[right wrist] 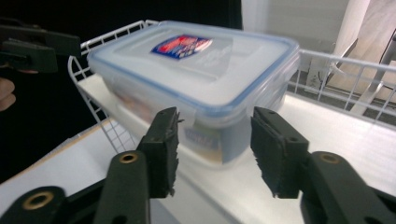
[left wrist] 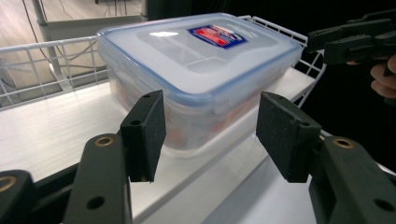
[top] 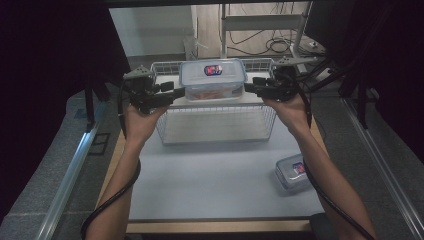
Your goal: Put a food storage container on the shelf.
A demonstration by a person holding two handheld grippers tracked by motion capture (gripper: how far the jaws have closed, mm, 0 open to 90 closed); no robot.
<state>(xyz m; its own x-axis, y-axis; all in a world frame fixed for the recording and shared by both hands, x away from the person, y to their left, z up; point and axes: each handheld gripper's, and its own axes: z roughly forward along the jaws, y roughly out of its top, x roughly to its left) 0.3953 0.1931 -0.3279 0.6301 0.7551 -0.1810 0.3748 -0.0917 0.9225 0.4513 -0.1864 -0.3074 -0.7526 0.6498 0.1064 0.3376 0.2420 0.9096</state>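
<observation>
A clear plastic box with a blue-rimmed lid and a red and blue label stands on the top shelf of a white wire rack. My left gripper is level at the box's left end and my right gripper at its right end. In the left gripper view the box lies just beyond my left gripper, whose pads stand apart and touch nothing. The right gripper view is alike: the box sits past my open right gripper, with its near corner facing the gap.
A smaller lidded box lies on the grey table mat at the front right. The rack has a lower level under the shelf. Dark curtains close in both sides. Desk legs and cables lie behind the rack.
</observation>
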